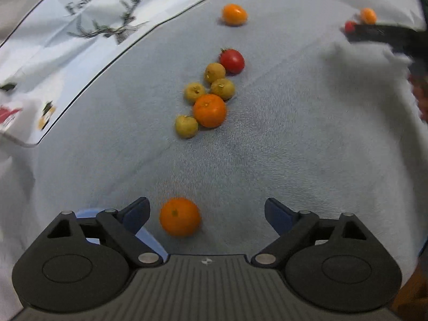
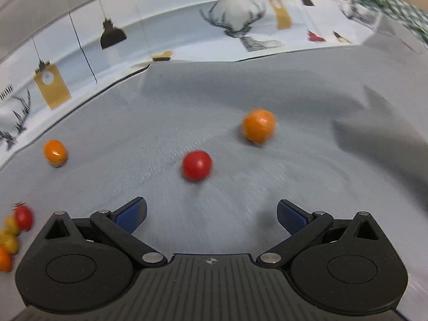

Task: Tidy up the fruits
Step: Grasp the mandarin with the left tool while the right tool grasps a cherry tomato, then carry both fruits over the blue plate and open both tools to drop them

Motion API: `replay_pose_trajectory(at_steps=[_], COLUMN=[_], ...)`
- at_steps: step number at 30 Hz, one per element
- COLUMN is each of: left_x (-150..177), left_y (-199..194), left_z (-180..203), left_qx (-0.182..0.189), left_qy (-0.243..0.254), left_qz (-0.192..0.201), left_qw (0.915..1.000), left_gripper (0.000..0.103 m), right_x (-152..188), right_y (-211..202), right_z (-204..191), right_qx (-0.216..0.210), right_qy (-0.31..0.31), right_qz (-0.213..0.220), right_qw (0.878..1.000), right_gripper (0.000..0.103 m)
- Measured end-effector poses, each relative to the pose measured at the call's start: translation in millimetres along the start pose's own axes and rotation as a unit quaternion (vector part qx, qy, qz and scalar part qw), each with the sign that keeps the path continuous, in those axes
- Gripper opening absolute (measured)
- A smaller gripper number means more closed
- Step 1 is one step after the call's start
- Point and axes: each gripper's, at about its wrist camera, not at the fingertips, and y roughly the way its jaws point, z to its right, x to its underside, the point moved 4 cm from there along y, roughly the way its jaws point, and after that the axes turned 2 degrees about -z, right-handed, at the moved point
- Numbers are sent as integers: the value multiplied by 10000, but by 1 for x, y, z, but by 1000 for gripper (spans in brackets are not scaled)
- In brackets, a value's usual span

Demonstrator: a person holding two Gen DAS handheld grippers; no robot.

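In the left wrist view my left gripper (image 1: 207,212) is open and empty; an orange mandarin (image 1: 180,216) lies on the grey cloth between its fingers, nearer the left one. Ahead lies a cluster: a mandarin (image 1: 210,110), several yellow-green small fruits (image 1: 186,125) and a red tomato (image 1: 232,60). A lone orange fruit (image 1: 234,14) lies farther back. My right gripper shows at the far right (image 1: 374,33). In the right wrist view my right gripper (image 2: 211,215) is open and empty, just short of a red tomato (image 2: 197,165). Orange fruits lie beyond it to the right (image 2: 259,125) and left (image 2: 55,153).
A light blue dish (image 1: 149,236) peeks out under the left gripper's left finger. A printed sheet with deer and lamp drawings (image 2: 240,26) borders the grey cloth (image 1: 294,133) at the back. The fruit cluster shows at the right wrist view's left edge (image 2: 13,230).
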Motion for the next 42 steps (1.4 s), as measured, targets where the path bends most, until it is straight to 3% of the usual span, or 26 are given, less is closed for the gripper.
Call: replay_pose_trajectory(at_steps=[8,10,11,12,13,14,15,20,24,27,29,30,34,38,42], left_x=[-2,-3,-4,-6,-7,-8,-8,-5,-3,-2,1,0,-6,-5,25], left_y=[21,22,22,21,21,21,20,13,20,28,30,29,18,-16,-61], left_z=[-4,-10,-14,-17,-22,-25,-27,-17,-12,-14,-16,-16,-14,-8,0], left_qx=[107,-22,-180,-247,-174,-46,32,-24,-66,-63,-15,29,155,346,544], left_qy=[542,486,415,333,198,50,-19,273,309,305,264,268,100,-457,-1133], left_qz=[-136,-39,39,72,51,3,-16,111,-22,-196,-238,-248,-78,202,359], left_qw=[9984,9988,9990,9991,9996,10000,10000,9996,9995,9993,9994,9993,9998,9982,9914], left_gripper=[77,60,39,30,29,29,29,30,48,54,53,42,40,40,40], right_x=[-15,-16,-17,-18,-19,-20,-21,-20,-20,-19,-20,-19,-17,-25,-25], right_y=[38,40,40,39,37,36,35,34,34,35,35,35,35,17,-33], right_z=[-14,-14,-14,-13,-13,-12,-11,-7,-7,-7,-7,-8,-14,-14,-21], right_qx=[352,429,441,461,468,465,482,395,404,372,381,401,483,168,-313], right_qy=[-305,-409,-453,-466,-485,-529,-552,-458,-502,-477,-496,-539,-779,-620,-876], right_qz=[536,630,677,755,804,809,798,822,844,839,834,840,870,1207,1527], right_qw=[9975,9963,9957,9950,9945,9942,9941,9948,9943,9946,9946,9942,9920,9906,9839], right_gripper=[102,98,91,67,44,34,31,31,31,31,32,32,30,30,30])
